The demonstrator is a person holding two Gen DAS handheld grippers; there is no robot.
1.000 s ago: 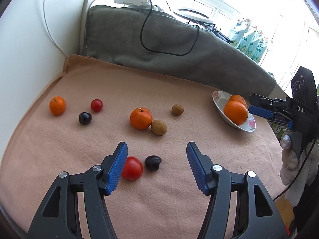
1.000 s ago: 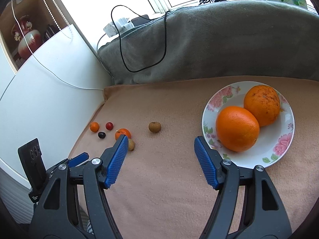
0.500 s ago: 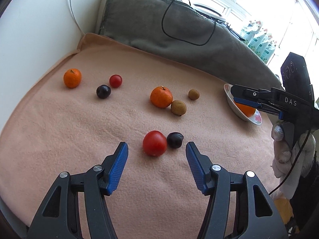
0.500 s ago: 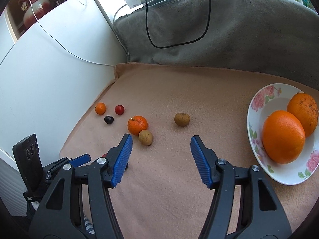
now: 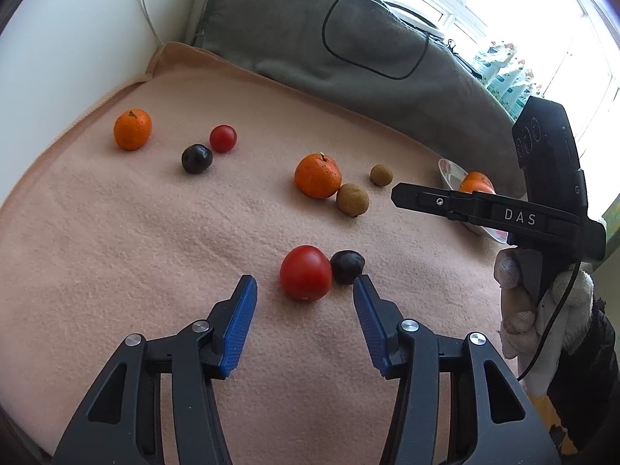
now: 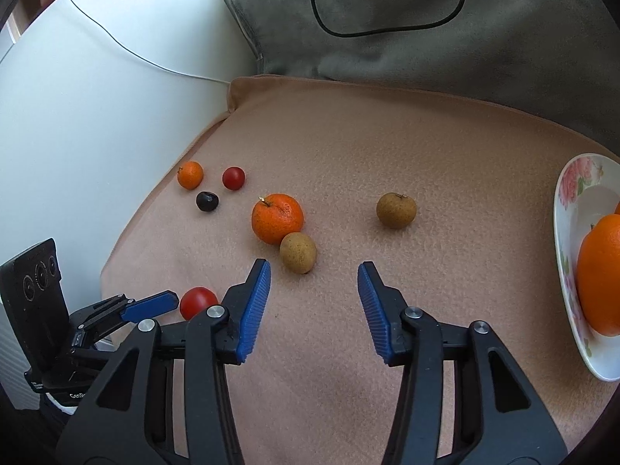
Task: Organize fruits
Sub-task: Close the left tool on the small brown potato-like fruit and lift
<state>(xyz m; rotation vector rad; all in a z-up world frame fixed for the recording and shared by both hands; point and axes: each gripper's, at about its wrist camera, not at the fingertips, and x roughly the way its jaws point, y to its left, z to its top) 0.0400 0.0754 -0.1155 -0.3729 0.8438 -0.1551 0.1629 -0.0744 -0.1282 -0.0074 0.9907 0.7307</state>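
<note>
Left gripper [image 5: 305, 290] is lined up on the tomato [image 5: 305, 278]; its jaws are closing, apart, nothing between them yet; go lower and shift left, since the plum [image 5: 347, 266] touches the tomato by the right pad; tilted down over the blanket [image 5: 116, 240]. Right gripper [image 6: 314, 277], closing and empty, points down near the brown fruit [image 6: 298, 252]; plate [image 6: 569, 201] sits far right.
</note>
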